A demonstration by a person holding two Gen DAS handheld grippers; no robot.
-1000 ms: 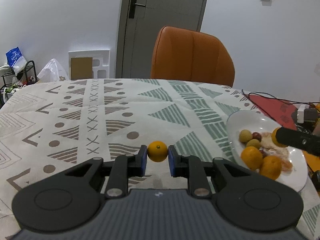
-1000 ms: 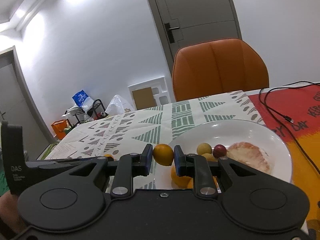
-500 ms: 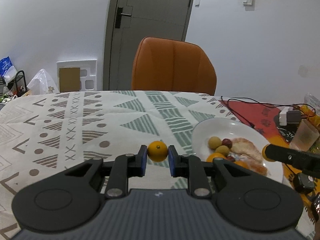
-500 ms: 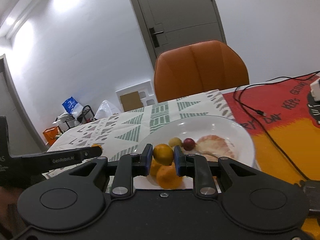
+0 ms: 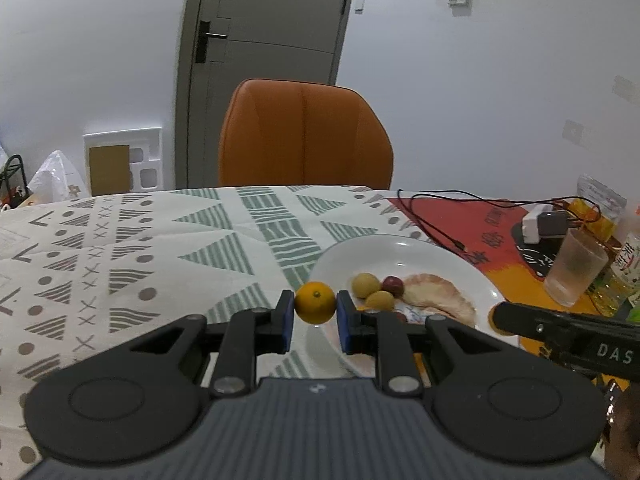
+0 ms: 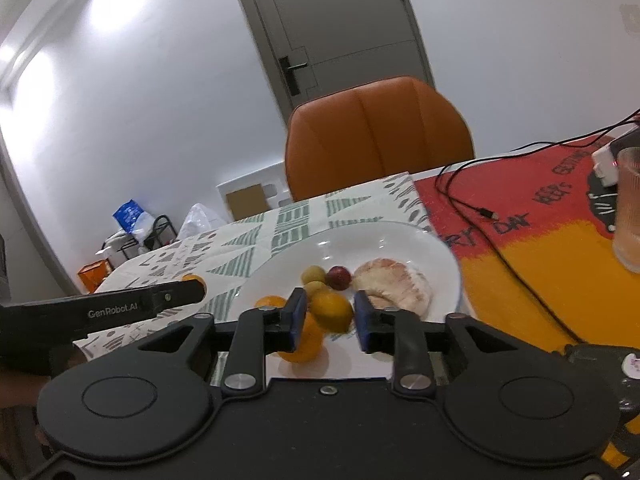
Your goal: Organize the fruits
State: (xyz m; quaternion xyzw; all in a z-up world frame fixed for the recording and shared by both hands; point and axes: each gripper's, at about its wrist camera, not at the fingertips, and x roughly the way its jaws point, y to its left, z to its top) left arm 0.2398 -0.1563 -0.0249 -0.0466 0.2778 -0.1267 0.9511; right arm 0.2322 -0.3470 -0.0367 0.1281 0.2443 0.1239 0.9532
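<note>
Mandarins sit between both tools' pads: left tool (image 5: 316, 312) clamps a mandarin (image 5: 315, 302) at the white plate (image 5: 404, 250) rim, right tool (image 6: 329, 316) parted around another mandarin (image 6: 332, 311) over it.

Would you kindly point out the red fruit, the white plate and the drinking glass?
red fruit (image 6: 339, 277), right wrist view, centre.
white plate (image 5: 404, 246), left wrist view, bare far inside.
drinking glass (image 5: 574, 268), left wrist view, side wall.

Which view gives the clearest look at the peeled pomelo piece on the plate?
The right wrist view: the peeled pomelo piece lies sharp and almost whole on the white plate. In the left wrist view it is smaller, with its near edge behind the tong finger.
</note>
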